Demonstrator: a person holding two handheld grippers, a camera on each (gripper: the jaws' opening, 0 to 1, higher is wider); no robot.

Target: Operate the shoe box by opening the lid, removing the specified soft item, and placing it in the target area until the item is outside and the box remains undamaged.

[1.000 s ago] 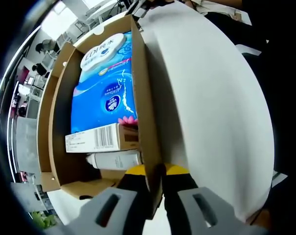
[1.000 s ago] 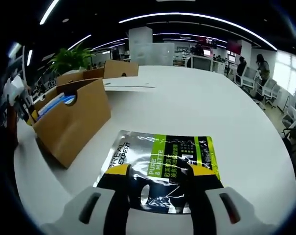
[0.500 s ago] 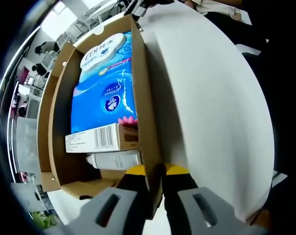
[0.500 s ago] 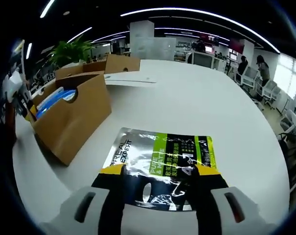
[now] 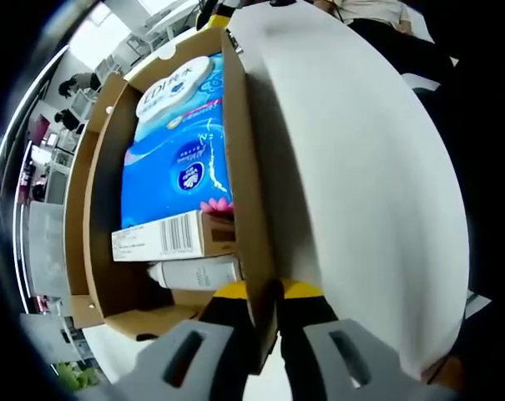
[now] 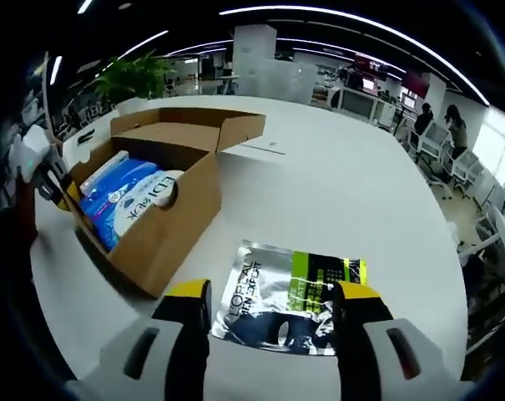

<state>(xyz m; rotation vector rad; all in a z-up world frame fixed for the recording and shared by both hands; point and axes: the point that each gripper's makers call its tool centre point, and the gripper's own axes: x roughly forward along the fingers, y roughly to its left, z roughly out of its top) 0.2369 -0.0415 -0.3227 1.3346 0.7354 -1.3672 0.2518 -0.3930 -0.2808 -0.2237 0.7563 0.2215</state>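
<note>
A: Looking at the placing step, by the lie of things. Lying flat on the white tabletop (image 6: 319, 192), outside and just beside the shoe box (image 6: 173, 221): a silver, green and black foil pouch (image 6: 290, 296). Judging that to be the soft item, and judging it set down.

B: Agreeing. Hovering over it with the right tool (image 6: 273, 292), jaws spread wide, one yellow tip off each side of the pouch. Gripping nothing, and not seeming to be touching the foil either.

A: And on the other side, pinching with the left tool (image 5: 265, 305). Jaws closed hard on the brown cardboard side wall, near a corner, one tip inside and one outside.

B: Steadying the box, then. Also showing at the far-left end of the box in the right gripper view.

A: Checking the lid (image 6: 185, 134): folded right back, resting open behind the box. Not spotting any tear or crease in the cardboard.

B: Packed inside: a blue tissue pack (image 5: 173, 167), a wet-wipes pack (image 5: 173, 83) beyond it, a barcoded carton (image 5: 173, 236) and a white tube (image 5: 194, 271) nearest the clamped end.

A: Calling for what next?

B: Probably only finishing up: drawing the open right tool clear without snagging the pouch, then easing the left jaws apart gently, avoiding bending that thin wall. Possibly nudging the pouch farther off, depending on where the target area lies. Not able to tell that from here.
</note>
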